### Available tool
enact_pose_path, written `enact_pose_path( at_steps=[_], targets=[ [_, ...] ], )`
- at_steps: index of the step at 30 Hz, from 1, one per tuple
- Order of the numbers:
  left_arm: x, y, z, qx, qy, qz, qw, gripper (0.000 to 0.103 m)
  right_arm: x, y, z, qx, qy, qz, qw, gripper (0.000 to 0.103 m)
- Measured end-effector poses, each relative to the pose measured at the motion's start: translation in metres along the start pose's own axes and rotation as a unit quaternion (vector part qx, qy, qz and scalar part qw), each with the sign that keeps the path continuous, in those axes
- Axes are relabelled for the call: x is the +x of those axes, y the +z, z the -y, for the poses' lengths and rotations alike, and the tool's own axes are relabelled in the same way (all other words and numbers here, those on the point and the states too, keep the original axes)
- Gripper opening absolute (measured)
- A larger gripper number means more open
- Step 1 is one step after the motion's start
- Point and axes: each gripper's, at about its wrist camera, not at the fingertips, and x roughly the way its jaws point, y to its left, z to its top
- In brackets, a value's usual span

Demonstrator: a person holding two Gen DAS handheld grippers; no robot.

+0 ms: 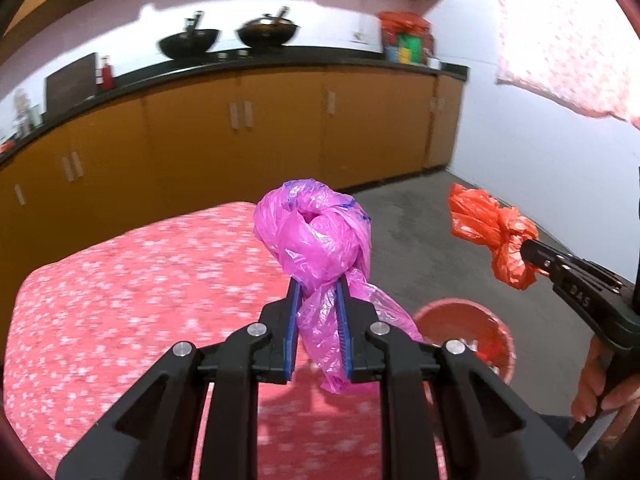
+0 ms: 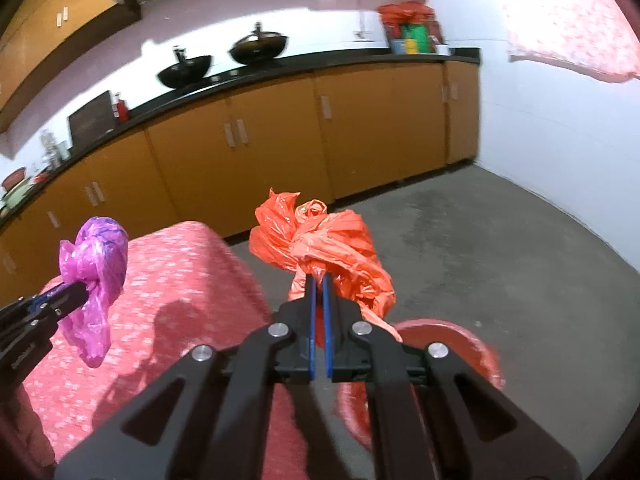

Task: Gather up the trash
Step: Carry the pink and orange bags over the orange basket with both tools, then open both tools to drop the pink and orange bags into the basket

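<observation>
My left claw [image 1: 319, 280] is clamped on a knotted pink plastic bag [image 1: 314, 236], mid-frame in its own view, above the edge of the red table with the white-flecked cloth [image 1: 120, 280]. My right claw [image 2: 319, 278] is pinched tight on a crumpled orange plastic bag [image 2: 320, 240], centre of its view, over the grey floor. The round red plastic bin [image 2: 460, 344] sits on the floor at lower right, just beside the table. Two black woks [image 1: 228, 38] stand on the dark counter, upper middle.
</observation>
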Motion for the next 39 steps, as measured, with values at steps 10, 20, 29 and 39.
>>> enact_pose_path(
  at_steps=[10,20,29,39],
  targets=[
    [0.04,-0.005,0.091,0.047,-0.065,-0.031,0.9963,0.017,0.013,-0.02,0.081,0.037,-0.056,-0.021,0.998,0.005],
    [0.087,-0.023,0.157,0.107,-0.087,-0.084,0.9869,0.017,0.039,-0.045,0.143,0.077,-0.092,-0.052,0.991,0.005],
    [0.124,-0.037,0.195,0.147,-0.098,-0.13,0.9755,0.017,0.071,-0.067,0.171,0.095,-0.1,-0.085,0.987,0.005],
    [0.168,-0.047,0.215,0.17,-0.104,-0.182,0.9629,0.019,0.104,-0.084,0.187,0.115,-0.078,-0.119,0.983,0.005]
  ],
)
